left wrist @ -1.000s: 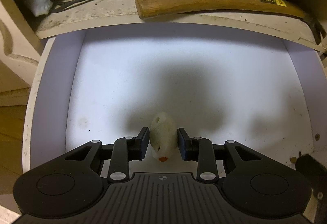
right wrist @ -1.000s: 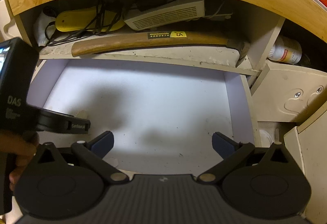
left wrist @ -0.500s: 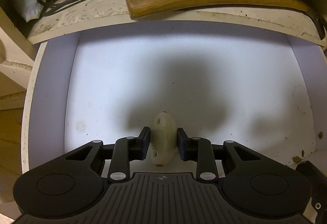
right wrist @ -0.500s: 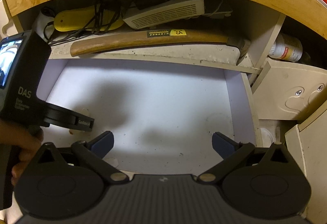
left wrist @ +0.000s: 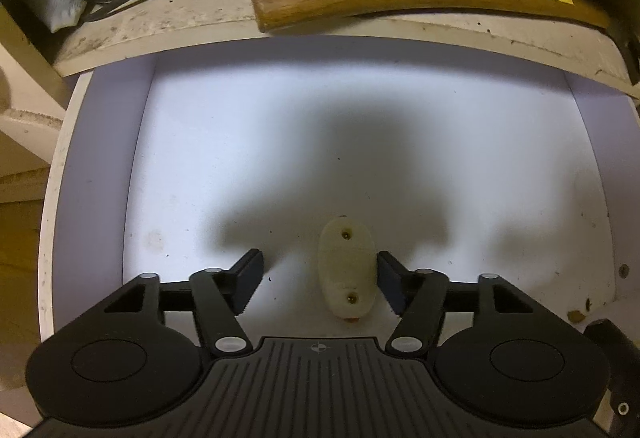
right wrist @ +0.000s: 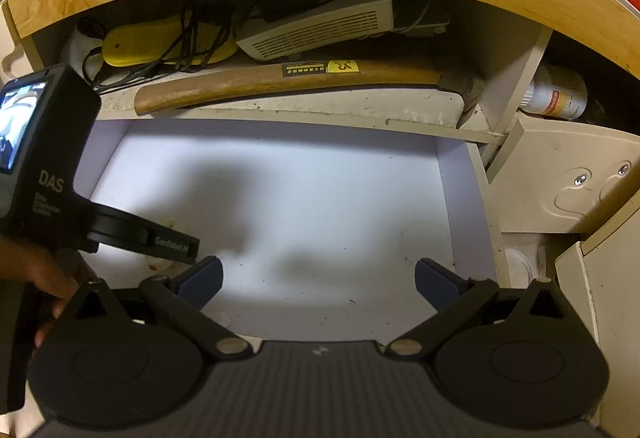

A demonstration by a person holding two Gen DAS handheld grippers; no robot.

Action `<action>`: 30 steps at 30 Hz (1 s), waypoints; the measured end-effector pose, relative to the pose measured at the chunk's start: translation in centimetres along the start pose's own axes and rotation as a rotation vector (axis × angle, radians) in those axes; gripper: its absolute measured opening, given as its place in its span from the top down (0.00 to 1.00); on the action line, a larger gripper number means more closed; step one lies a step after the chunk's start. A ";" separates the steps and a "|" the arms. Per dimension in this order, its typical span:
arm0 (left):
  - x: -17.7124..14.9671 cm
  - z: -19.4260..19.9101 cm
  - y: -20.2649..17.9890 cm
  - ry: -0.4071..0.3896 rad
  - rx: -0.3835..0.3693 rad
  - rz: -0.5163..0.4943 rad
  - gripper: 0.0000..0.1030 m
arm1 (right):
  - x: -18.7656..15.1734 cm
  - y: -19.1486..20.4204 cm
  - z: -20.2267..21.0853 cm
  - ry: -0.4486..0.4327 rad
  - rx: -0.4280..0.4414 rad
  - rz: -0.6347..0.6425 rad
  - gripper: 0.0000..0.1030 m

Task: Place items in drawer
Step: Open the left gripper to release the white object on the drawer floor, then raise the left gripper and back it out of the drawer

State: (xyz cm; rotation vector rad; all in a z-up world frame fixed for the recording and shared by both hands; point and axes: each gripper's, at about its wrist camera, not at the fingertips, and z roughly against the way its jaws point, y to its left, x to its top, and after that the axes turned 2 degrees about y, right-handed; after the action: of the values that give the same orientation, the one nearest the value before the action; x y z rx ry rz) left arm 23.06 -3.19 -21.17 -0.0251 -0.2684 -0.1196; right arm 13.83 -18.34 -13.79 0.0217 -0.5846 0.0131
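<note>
A small cream oval plastic piece with two small holes lies on the white floor of the open drawer. My left gripper is open around it; the piece lies close to the right finger and apart from the left one. In the right wrist view my right gripper is open and empty above the drawer's front part. The left gripper's body shows there at the left edge and hides the piece.
A shelf just above the drawer's back carries a wooden-handled hammer, a yellow device with black cables and a white vented box. A bottle lies in the compartment to the right. The drawer has lilac side walls.
My left gripper has opened and let go of the cream piece, which now lies flat on the drawer floor. The right gripper has hardly moved.
</note>
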 end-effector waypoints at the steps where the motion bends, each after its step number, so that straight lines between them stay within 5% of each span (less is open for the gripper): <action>1: 0.0 0.0 0.1 0.003 0.000 0.004 0.35 | 0.0 0.0 0.0 0.000 0.000 -0.001 0.00; 7: 0.2 0.0 0.1 0.017 0.011 0.013 0.20 | 0.0 0.0 0.0 0.000 -0.003 0.001 0.00; 30: -0.8 1.9 0.7 -0.016 -0.005 0.035 0.19 | 0.2 0.0 0.6 -0.004 -0.008 0.008 0.00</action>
State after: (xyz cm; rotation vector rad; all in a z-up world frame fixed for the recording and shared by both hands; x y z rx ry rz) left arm 21.91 -2.35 -19.53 -0.0356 -0.2836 -0.0849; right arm 13.70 -18.38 -13.13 0.0110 -0.5886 0.0188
